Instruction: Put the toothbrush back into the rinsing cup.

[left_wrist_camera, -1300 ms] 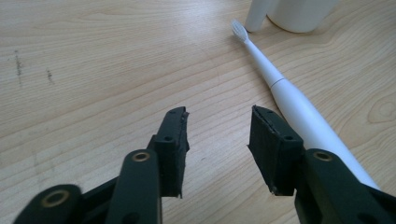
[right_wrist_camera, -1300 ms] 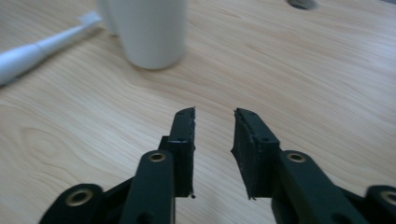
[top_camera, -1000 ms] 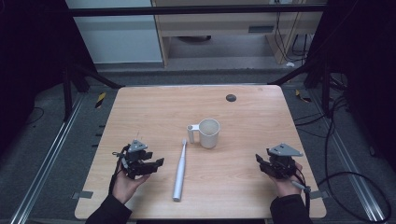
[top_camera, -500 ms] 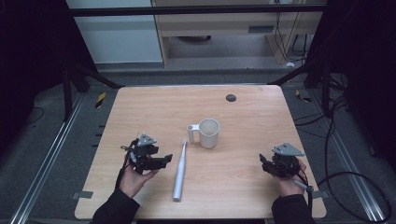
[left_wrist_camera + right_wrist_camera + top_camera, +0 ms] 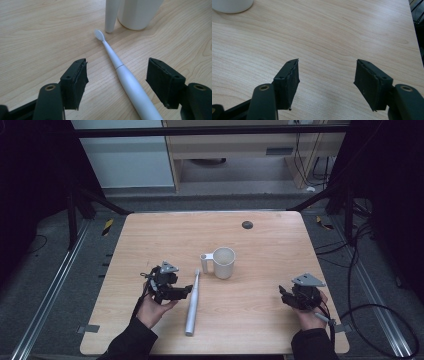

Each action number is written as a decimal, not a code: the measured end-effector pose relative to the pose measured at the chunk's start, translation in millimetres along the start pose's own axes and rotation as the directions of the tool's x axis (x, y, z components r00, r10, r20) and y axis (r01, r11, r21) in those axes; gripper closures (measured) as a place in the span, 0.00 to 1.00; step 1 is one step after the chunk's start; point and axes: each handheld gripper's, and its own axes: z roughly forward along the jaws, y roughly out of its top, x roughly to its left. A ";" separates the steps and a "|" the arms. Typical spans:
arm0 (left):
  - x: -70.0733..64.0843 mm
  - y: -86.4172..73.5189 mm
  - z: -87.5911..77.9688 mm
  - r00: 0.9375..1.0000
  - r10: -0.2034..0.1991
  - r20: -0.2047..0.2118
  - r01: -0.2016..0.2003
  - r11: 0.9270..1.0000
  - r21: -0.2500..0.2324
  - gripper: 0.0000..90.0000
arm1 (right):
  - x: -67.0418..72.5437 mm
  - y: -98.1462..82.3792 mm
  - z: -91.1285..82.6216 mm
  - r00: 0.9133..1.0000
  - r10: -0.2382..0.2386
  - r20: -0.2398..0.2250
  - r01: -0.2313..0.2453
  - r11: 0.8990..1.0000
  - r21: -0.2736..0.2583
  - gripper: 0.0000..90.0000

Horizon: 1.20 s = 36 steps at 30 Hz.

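- The toothbrush (image 5: 192,302) lay flat on the table (image 5: 260,245), a little left of the middle, its long white handle running toward the near edge and its brush head pointing away, toward the mug.
- The mug (image 5: 223,262) stood upright just beyond the brush head, with its handle turned to the left; in the left gripper view the brush head (image 5: 99,34) lay just in front of the mug's handle (image 5: 110,16), close to it but not clearly touching.
- The left hand-held gripper (image 5: 185,291) was held in the person's left hand (image 5: 152,307) just to the left of the toothbrush, its jaws aimed at the handle.
- Its jaws stood wide apart, having just been opening — in the left gripper view the white handle (image 5: 136,91) ran between the two black pads, and neither pad touched it.
- The right hand-held gripper (image 5: 284,296) sat in the person's right hand (image 5: 310,312) near the right front corner of the table, well apart from both the toothbrush and the mug.
- Its jaws had just been opening as well and stood wide, with nothing between them — bare wood showed in the gap in the right gripper view (image 5: 327,85).
- The base of the mug (image 5: 232,5) showed at the top left corner of the right gripper view, far off from those jaws.
- A small dark round spot (image 5: 247,224) marked the table near its far edge, beyond the mug.
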 end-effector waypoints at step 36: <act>-15.6 -3.2 45.6 1.000 -0.017 -0.015 0.019 0.985 0.170 0.42 | 4.2 0.5 6.0 1.000 -0.024 -0.011 0.025 0.999 0.045 0.45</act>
